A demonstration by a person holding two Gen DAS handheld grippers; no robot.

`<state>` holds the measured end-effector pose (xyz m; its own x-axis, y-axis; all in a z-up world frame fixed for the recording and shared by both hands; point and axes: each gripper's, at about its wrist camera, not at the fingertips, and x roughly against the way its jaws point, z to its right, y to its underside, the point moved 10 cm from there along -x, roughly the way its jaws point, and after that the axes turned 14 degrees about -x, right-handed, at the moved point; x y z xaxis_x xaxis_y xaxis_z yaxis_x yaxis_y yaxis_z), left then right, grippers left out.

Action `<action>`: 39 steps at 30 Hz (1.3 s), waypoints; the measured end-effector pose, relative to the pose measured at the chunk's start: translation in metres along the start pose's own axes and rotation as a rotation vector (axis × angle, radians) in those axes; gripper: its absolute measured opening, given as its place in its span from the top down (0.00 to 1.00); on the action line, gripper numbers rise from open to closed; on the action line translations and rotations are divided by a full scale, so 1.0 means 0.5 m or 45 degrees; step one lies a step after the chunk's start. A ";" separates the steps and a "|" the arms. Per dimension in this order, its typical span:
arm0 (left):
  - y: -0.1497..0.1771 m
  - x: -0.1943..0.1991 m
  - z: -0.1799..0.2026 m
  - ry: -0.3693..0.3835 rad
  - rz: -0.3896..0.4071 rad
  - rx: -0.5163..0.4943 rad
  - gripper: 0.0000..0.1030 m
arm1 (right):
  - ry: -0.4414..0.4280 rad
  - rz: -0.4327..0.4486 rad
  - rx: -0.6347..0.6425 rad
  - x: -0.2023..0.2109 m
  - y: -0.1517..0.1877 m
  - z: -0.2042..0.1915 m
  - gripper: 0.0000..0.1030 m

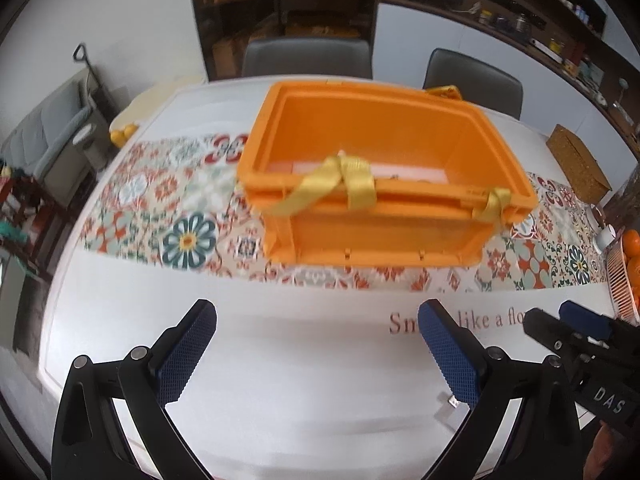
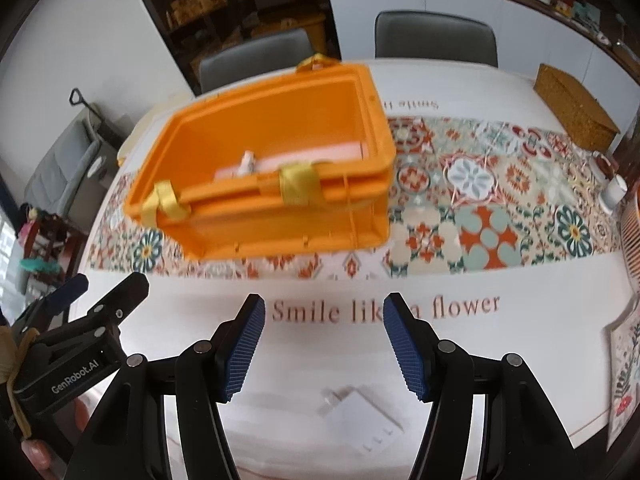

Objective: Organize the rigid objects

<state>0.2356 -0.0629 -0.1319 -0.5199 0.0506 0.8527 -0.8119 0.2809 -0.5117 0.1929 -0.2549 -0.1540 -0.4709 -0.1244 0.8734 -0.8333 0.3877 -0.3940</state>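
An orange plastic crate (image 1: 380, 184) with yellow ribbon handles stands on the patterned runner; it also shows in the right wrist view (image 2: 272, 184). Pale flat items and a small white object (image 2: 246, 164) lie inside it. A white plug adapter (image 2: 362, 420) lies on the white tablecloth just in front of my right gripper (image 2: 324, 344), which is open and empty. My left gripper (image 1: 316, 352) is open and empty, above the bare cloth short of the crate. The adapter's corner shows by the left gripper's right finger (image 1: 452, 404).
Two grey chairs (image 1: 308, 58) stand behind the table. A woven box (image 2: 576, 112) sits at the far right, a white cup (image 2: 614, 194) and a basket of oranges (image 1: 628, 264) at the right edge. A placemat (image 2: 624, 380) lies right.
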 end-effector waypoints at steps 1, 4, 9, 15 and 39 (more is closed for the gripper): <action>0.012 -0.002 0.002 0.004 -0.016 0.023 0.00 | -0.001 -0.020 0.012 -0.005 0.009 0.002 0.40; 0.045 -0.008 0.004 -0.007 -0.059 0.077 0.00 | -0.004 -0.073 0.046 -0.018 0.031 0.009 0.39; 0.092 -0.013 0.009 -0.043 -0.119 0.144 0.00 | -0.003 -0.166 0.117 -0.041 0.067 0.023 0.37; 0.146 -0.020 0.019 -0.070 -0.187 0.221 0.00 | -0.011 -0.277 0.184 -0.067 0.109 0.039 0.36; 0.282 -0.081 0.070 -0.102 -0.407 0.314 0.00 | 0.027 -0.571 0.386 -0.164 0.242 0.095 0.36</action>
<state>0.1331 -0.0588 -0.2422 -0.2426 -0.0799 0.9668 -0.9701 0.0320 -0.2407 0.1170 -0.2413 -0.2871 -0.0463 -0.1975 0.9792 -0.9989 0.0196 -0.0433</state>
